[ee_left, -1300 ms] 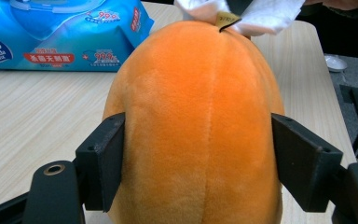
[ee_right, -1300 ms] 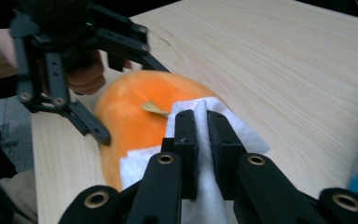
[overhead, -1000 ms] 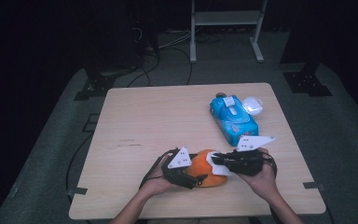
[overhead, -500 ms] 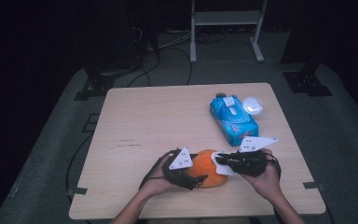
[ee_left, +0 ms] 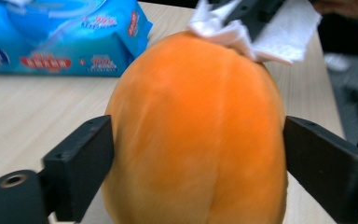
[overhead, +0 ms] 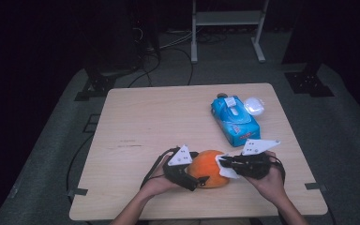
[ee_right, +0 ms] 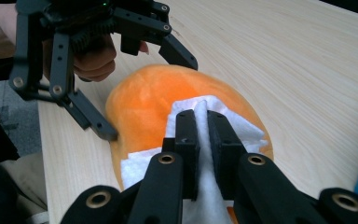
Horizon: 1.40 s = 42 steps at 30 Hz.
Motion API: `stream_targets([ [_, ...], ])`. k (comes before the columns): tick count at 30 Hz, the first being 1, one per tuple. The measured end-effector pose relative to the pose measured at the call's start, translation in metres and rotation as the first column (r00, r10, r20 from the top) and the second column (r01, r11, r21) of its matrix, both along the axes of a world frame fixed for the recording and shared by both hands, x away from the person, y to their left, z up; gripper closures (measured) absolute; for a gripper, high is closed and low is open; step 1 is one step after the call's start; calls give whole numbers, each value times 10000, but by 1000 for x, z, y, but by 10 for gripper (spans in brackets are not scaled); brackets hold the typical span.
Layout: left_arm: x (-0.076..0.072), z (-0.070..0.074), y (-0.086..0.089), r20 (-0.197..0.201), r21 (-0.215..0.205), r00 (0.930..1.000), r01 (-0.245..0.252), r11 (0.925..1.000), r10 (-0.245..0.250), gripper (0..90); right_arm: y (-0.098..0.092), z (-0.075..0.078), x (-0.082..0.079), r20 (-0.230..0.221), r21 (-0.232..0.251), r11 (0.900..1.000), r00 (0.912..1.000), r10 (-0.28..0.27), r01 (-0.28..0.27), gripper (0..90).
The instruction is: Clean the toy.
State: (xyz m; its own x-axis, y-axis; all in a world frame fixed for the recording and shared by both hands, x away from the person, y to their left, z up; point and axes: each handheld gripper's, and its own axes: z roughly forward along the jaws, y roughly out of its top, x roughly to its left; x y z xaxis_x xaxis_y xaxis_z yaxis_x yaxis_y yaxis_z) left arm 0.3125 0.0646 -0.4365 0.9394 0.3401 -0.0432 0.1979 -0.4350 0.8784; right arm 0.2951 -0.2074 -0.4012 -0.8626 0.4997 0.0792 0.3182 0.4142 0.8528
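Here we count one orange fruit [overhead: 209, 168] near the table's [overhead: 136, 122] front edge, one white wipe [ee_right: 200, 140], one blue pack [overhead: 235, 119] behind the fruit, one white lid [overhead: 254, 106] beside the pack; our left gripper [overhead: 202, 180] has just been opening, jaws now wide either side of the fruit, looser than before; our right gripper [overhead: 223, 162] pinches the wipe against the fruit, unchanged.

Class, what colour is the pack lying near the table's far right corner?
The pack is blue; the high view shows it best.
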Motion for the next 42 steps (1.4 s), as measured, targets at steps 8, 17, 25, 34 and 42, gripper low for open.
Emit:
stream_targets([
  [8, -11, 8, -11, 603, 437, 9978, 256, 9987, -282, 247, 14, 14, -8, 350, 355, 9988, 9989, 311, -324, 829],
  [17, -5, 3, -6, 29, 43, 9993, 366, 9993, -366, 188, 5, 13, -6, 493, -248, 9997, 9988, 35, -22, 828],
  [25, -15, 10, -17, 884, 668, 9948, 456, 9967, -515, 239, 31, 23, -15, 979, -687, 9964, 9936, 559, -492, 829],
  [34, 1, 0, -7, -688, -103, 9976, 113, 9999, -120, 174, 12, 17, -6, 618, -516, 9987, 9981, 70, -38, 830],
  [42, -21, 15, -22, 1186, 829, 9914, 448, 9956, -545, 285, 41, 24, -16, 952, -751, 9940, 9917, 864, -794, 829],
])
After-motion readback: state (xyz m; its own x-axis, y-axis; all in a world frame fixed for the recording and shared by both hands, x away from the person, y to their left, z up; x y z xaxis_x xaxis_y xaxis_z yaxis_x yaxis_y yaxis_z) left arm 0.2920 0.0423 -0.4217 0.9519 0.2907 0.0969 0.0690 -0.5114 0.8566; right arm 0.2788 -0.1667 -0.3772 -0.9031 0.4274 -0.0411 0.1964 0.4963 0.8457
